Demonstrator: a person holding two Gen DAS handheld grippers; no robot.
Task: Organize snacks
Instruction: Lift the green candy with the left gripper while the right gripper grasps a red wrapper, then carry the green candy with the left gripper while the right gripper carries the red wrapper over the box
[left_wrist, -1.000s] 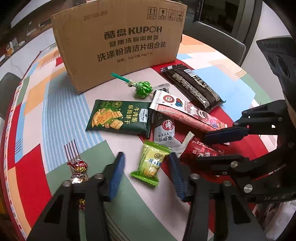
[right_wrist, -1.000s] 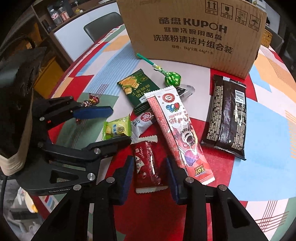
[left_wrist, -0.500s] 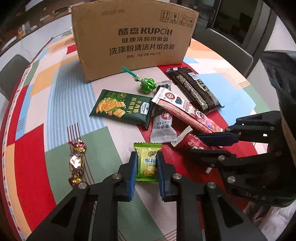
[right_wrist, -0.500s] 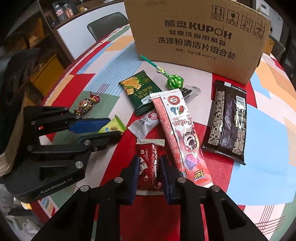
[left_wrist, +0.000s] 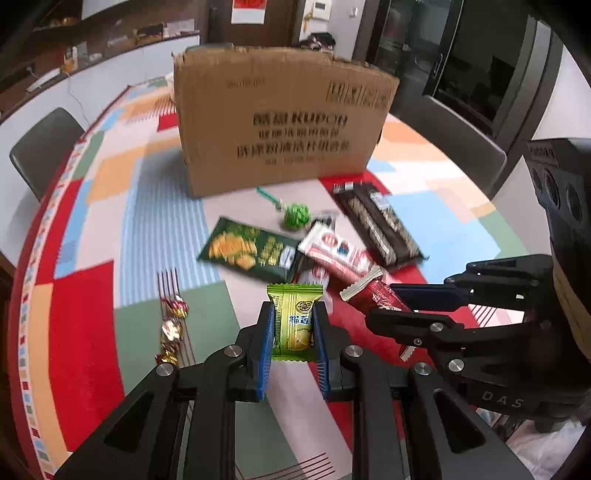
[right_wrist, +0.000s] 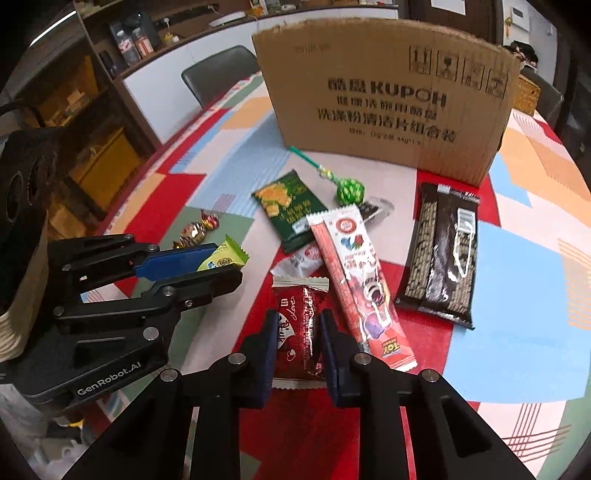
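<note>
My left gripper (left_wrist: 293, 314) is shut on a small green snack packet (left_wrist: 294, 319) and holds it above the table; the packet also shows in the right wrist view (right_wrist: 223, 255). My right gripper (right_wrist: 298, 325) is shut on a red snack packet (right_wrist: 300, 325), lifted off the table; it shows in the left wrist view (left_wrist: 376, 295) too. A brown cardboard box (right_wrist: 384, 96) stands at the back, seen also in the left wrist view (left_wrist: 284, 118).
On the colourful tablecloth (right_wrist: 517, 258) lie a dark green cracker pack (right_wrist: 291, 206), a green lollipop (right_wrist: 349, 190), a long red-and-white pack (right_wrist: 354, 266), a black biscuit pack (right_wrist: 443, 254), a small white sachet (right_wrist: 303, 258) and foil candies (left_wrist: 171, 328). Grey chairs (left_wrist: 40, 147) stand around.
Both grippers closed on their packets, the left on the green one and the right on the red one, then lifted them off the table and pulled back, so the box looks farther away.
</note>
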